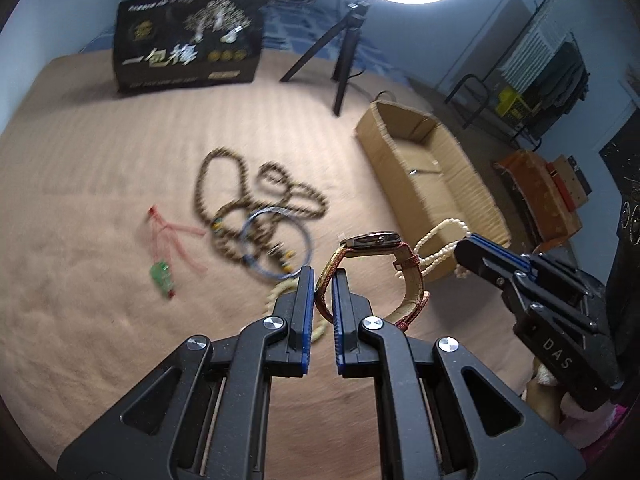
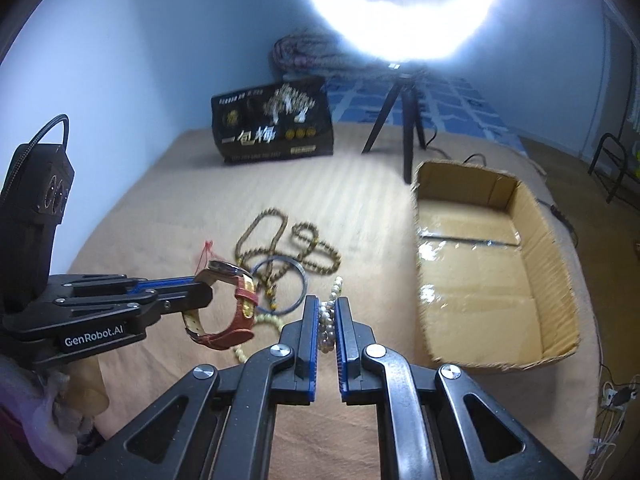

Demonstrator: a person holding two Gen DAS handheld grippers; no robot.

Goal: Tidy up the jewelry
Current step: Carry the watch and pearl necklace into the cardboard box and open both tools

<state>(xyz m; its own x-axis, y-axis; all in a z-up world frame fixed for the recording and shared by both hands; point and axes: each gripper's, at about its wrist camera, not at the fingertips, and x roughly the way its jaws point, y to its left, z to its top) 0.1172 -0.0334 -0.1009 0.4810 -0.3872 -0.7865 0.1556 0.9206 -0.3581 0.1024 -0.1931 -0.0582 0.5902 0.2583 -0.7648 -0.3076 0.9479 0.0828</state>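
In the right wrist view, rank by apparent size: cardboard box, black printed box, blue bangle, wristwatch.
1. cardboard box
2. black printed box, though it sits farther back
3 and 4. blue bangle and wristwatch look about alike; the watch is lifted nearer the camera, so no ranking.

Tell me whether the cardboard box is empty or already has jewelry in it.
Empty of jewelry. The right wrist view shows the box open-topped, its taped floor bare; the watch and pearls hang in the jaws outside it.
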